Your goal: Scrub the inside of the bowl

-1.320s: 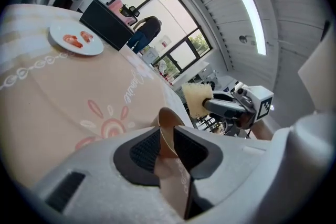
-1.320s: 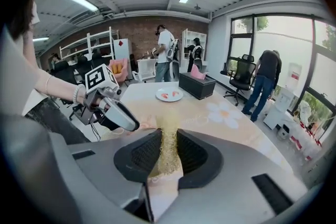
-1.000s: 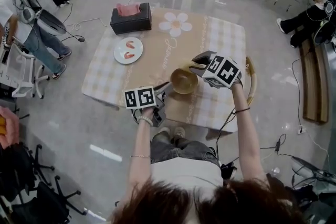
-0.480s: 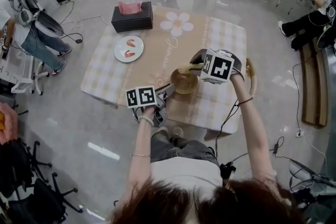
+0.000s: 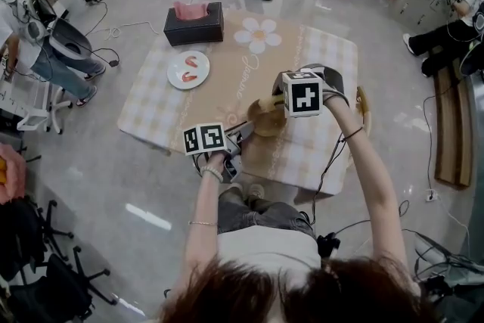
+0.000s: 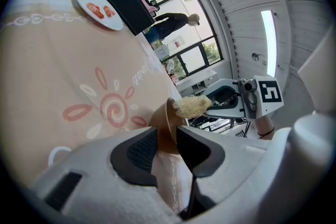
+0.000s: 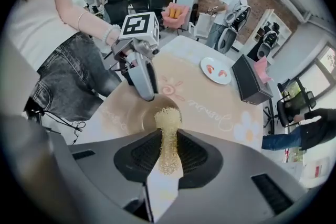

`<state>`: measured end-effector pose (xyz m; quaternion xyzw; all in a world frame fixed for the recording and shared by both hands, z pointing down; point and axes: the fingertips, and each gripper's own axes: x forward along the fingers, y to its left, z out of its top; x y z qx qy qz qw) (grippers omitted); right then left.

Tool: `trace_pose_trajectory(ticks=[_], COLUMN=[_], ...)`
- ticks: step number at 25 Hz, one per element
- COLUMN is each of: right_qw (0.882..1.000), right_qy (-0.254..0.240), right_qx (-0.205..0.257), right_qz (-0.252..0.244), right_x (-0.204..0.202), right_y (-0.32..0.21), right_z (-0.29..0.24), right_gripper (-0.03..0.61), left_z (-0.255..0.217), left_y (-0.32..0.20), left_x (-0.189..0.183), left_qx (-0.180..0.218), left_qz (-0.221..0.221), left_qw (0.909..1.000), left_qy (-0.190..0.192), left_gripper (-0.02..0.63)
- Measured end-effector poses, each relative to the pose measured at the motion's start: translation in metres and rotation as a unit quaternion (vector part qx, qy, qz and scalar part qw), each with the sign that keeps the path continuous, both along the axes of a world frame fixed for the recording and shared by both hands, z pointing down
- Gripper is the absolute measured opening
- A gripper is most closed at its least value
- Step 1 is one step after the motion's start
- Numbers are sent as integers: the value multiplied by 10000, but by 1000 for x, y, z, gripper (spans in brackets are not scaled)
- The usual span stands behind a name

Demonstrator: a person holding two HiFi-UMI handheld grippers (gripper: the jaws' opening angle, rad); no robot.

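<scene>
Near the front edge of the tabletop (image 5: 227,76), the brown bowl (image 5: 266,122) is held with its rim clamped between the jaws of the left claw (image 6: 167,136). The right claw (image 7: 168,144) is clenched on a yellow mesh scrubber (image 7: 168,118), whose free end sits at the bowl's opening. A white plate (image 5: 187,70) and a black tissue box (image 5: 194,24) lie well apart from the bowl, toward the far edge.

Cursive script printed on the tablecloth (image 7: 202,93) — a single word, apparently "Jasmine".
</scene>
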<state>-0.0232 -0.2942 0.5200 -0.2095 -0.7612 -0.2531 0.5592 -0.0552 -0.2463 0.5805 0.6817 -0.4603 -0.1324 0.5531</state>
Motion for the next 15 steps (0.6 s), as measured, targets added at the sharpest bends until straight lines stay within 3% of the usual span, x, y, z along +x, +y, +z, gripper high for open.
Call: trace_pose_trajectory(ticks=[7,15], right_qw=[9968,9942], right_qy=[469,642], right_qx=[313,474], right_qz=[-574,-716], right_x=[-5,-9], right_y=[3,1], right_z=[4,7], right_gripper=[78,78], left_z=[0,1], left_y=[0,1], left_x=[3,3], left_qx=[-61,-62], left_qz=[-16,-21], left_qw=[9998,9994], left_qy=[166,335], left_gripper=[104,103])
